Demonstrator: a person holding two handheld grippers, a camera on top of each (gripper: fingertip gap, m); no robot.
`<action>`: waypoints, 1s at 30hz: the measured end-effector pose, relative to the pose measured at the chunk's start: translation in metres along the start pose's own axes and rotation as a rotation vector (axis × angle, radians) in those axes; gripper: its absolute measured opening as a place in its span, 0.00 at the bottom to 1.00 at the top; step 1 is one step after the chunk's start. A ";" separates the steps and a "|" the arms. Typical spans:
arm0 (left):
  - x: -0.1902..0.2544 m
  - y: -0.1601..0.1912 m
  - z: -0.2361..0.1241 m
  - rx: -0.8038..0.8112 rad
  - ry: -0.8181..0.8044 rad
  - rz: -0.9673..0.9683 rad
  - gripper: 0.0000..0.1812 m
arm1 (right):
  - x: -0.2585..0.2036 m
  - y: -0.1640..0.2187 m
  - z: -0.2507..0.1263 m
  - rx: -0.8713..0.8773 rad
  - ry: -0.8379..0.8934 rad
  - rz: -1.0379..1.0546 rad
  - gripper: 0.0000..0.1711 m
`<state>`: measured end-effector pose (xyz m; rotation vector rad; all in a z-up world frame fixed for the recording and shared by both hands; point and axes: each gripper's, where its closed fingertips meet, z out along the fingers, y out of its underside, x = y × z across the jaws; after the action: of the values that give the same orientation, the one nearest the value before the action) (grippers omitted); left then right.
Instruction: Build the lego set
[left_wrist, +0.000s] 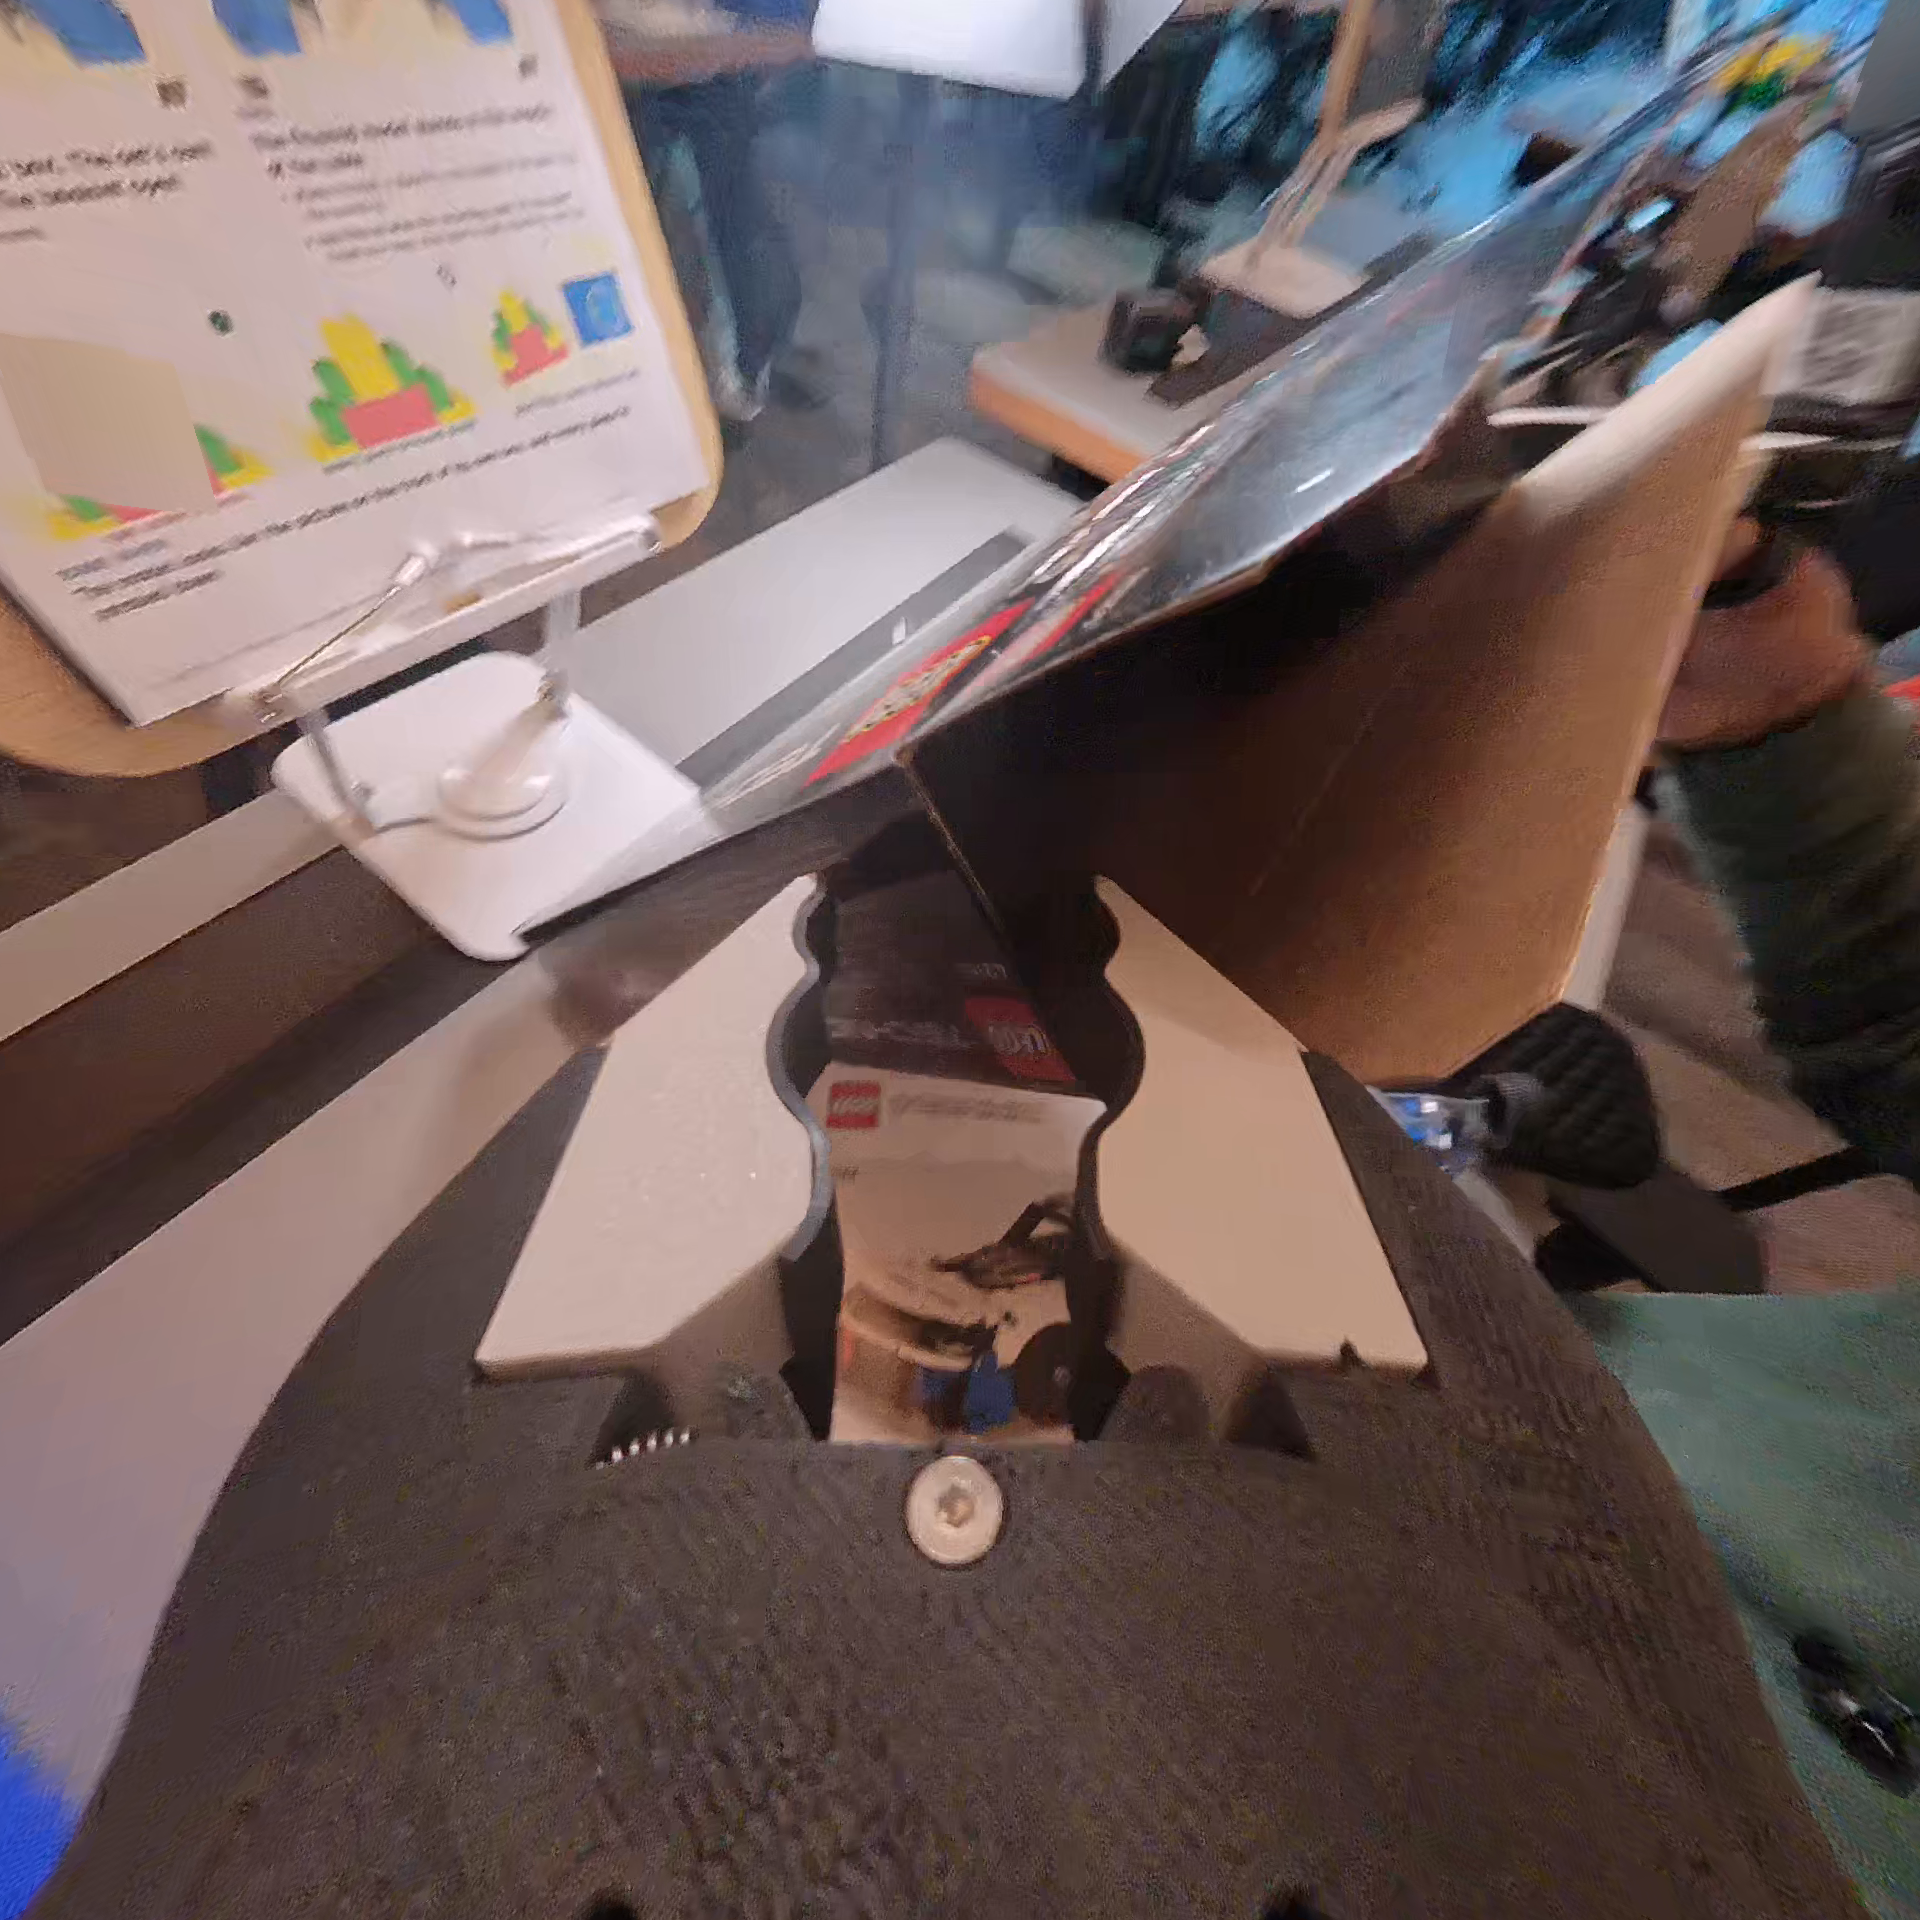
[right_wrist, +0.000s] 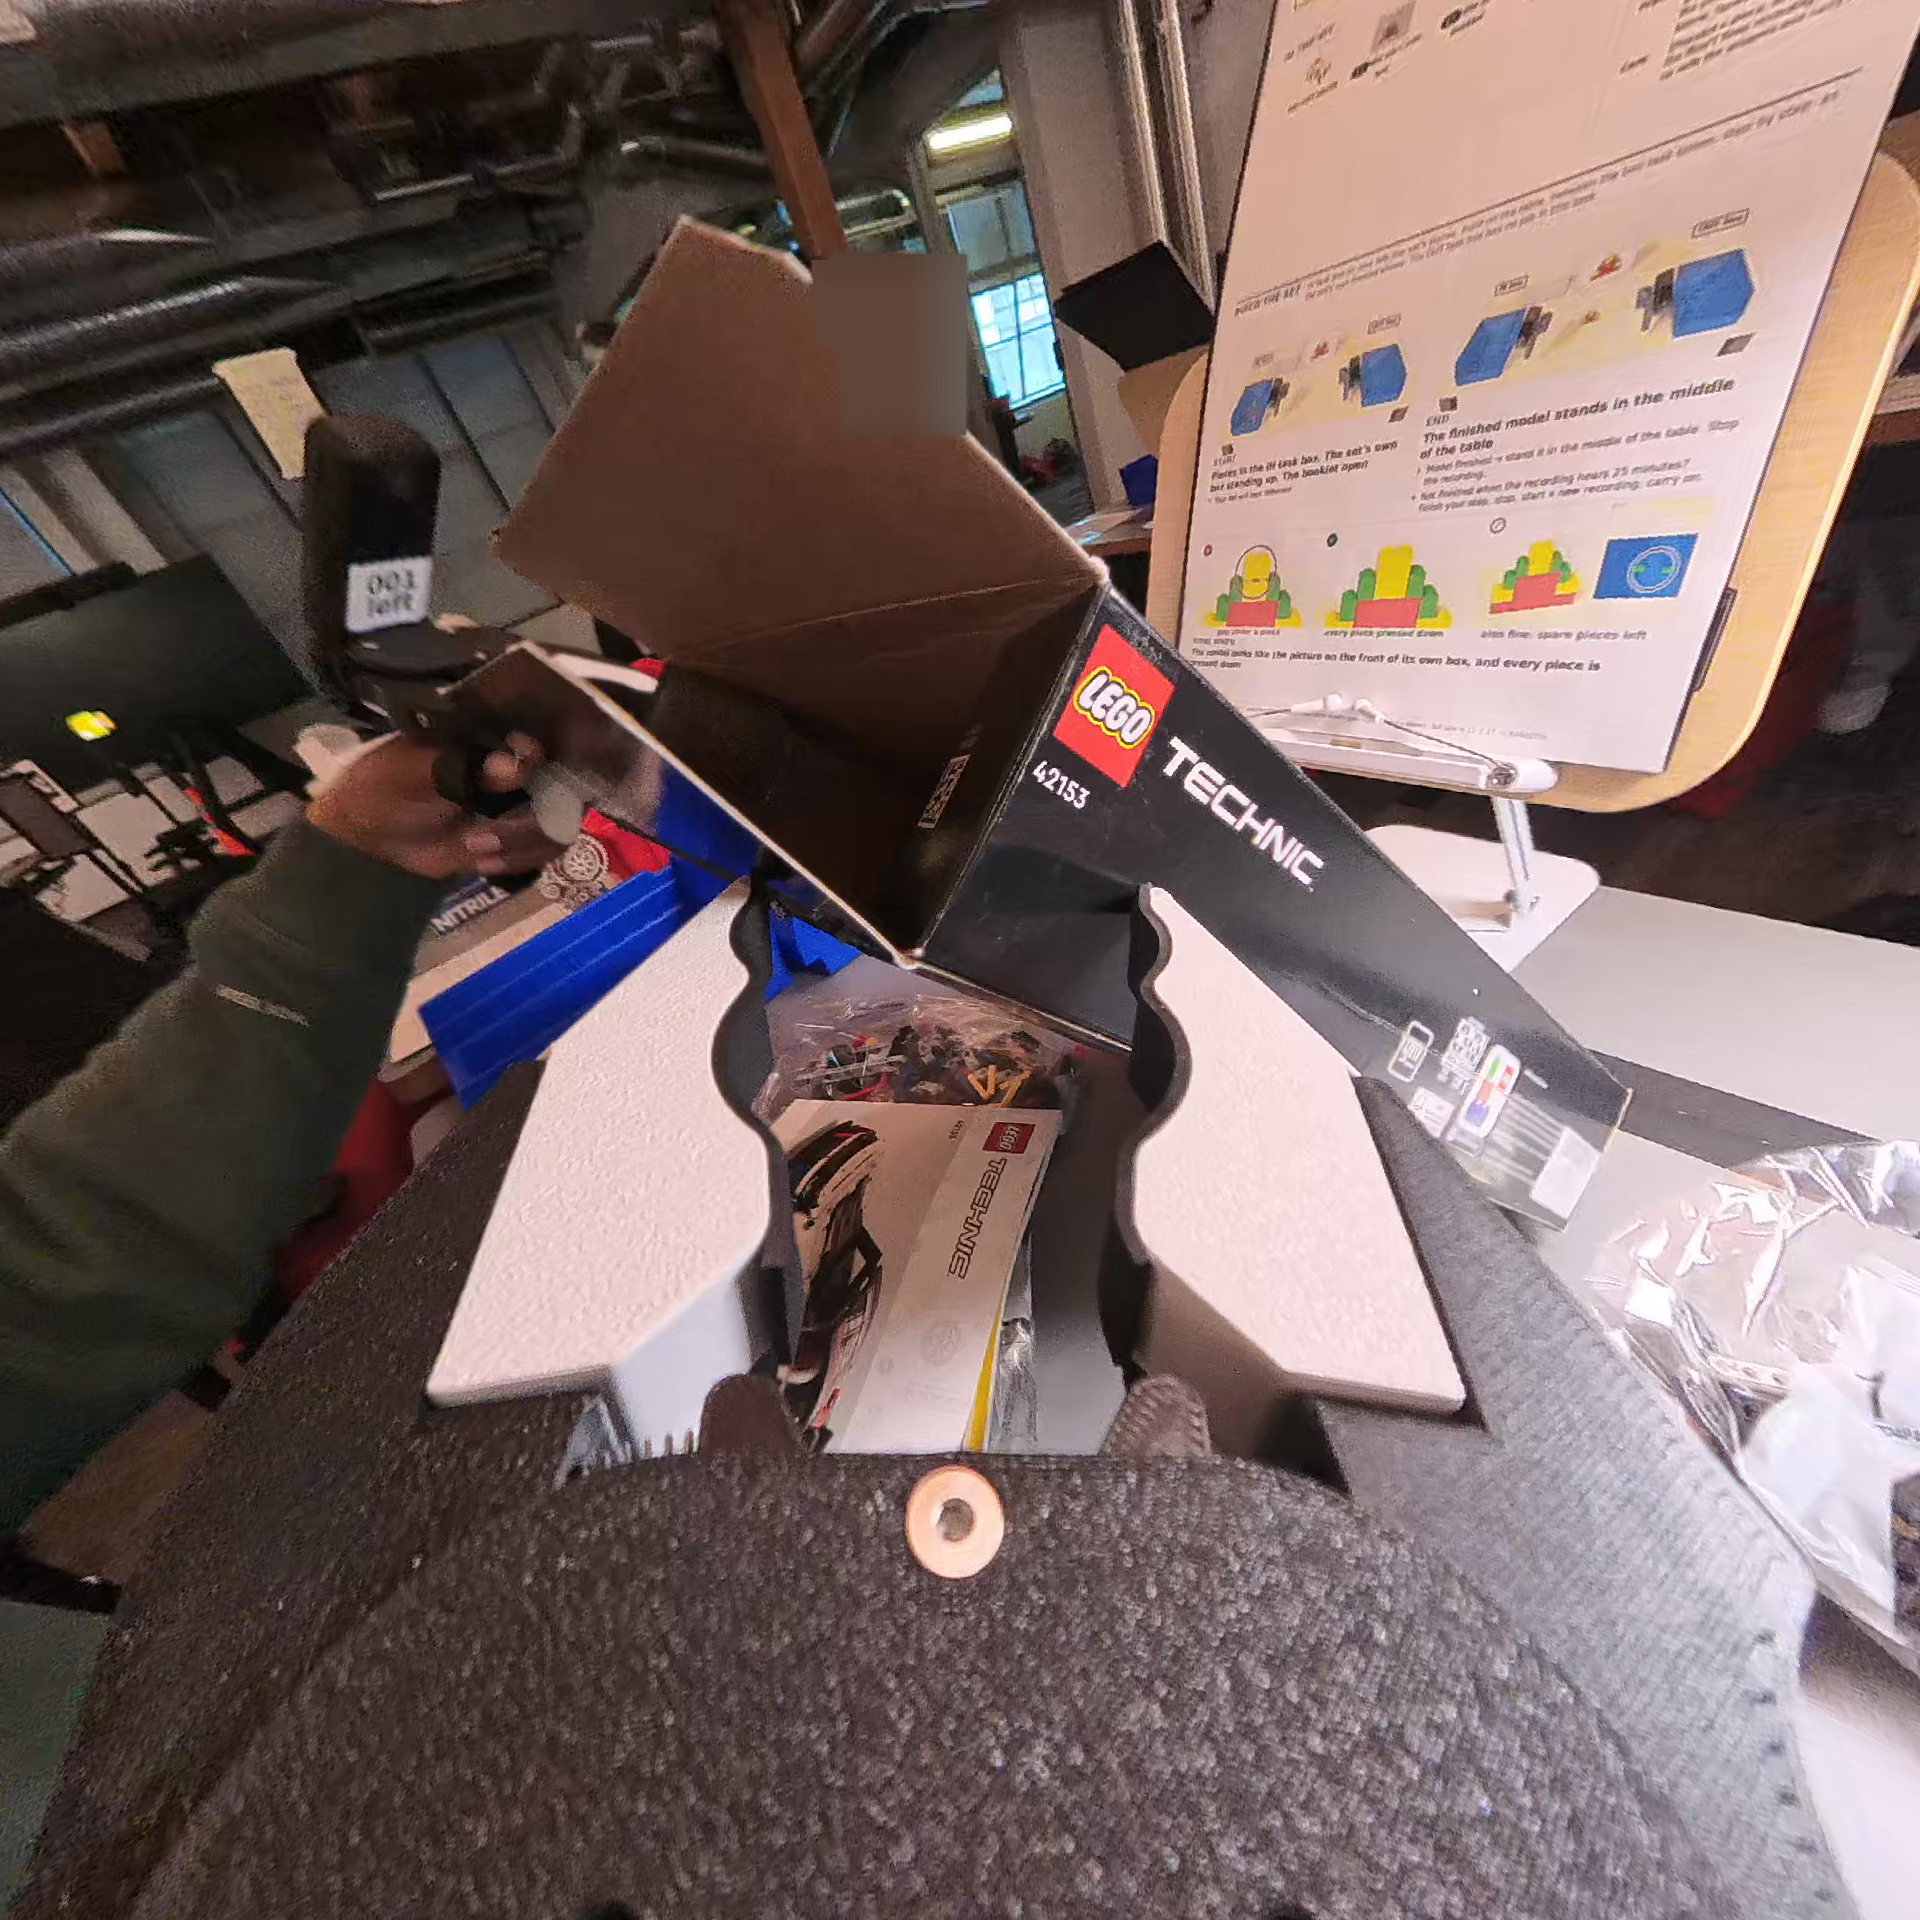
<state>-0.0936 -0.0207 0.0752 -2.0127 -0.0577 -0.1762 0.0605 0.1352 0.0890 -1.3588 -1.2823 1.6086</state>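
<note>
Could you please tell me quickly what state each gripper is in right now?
Left gripper: fingers apart around a corner of the Lego box; grip cannot be told.
Right gripper: likewise, box corner between its fingers; cannot be told.

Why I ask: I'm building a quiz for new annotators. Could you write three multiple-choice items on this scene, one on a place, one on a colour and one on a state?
1. Where does the instruction booklet lie?
A. On a chair
B. On the table, below the open end of the Lego box
C. On the floor

2. What colour is the ribbed bin left of the box in the right wrist view?
A. Green
B. Yellow
C. Blue

3. What state is the box in?
A. Open and tilted up
B. Sealed and lying flat
C. Crushed

Answers:
1 B: the booklet shows between the gripper fingers, right under the box's mouth and beside a bag of pieces.
2 C: its ribbed wall is bright blue.
3 A: a brown flap stands open and the box slants upward.
</note>
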 end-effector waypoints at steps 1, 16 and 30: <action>0.003 0.000 -0.001 0.043 0.053 -0.008 0.30 | 0.002 -0.001 0.001 0.000 -0.006 0.018 0.41; 0.041 0.033 -0.050 0.483 0.584 0.053 0.73 | -0.009 0.013 0.030 -0.026 -0.145 0.113 0.42; -0.006 0.086 0.020 0.234 -0.262 0.173 0.27 | 0.025 0.094 0.050 -0.058 0.131 -0.045 0.23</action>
<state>-0.0875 -0.0404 -0.0113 -1.7858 -0.0665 0.1976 0.0160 0.1174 -0.0097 -1.4353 -1.2808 1.4374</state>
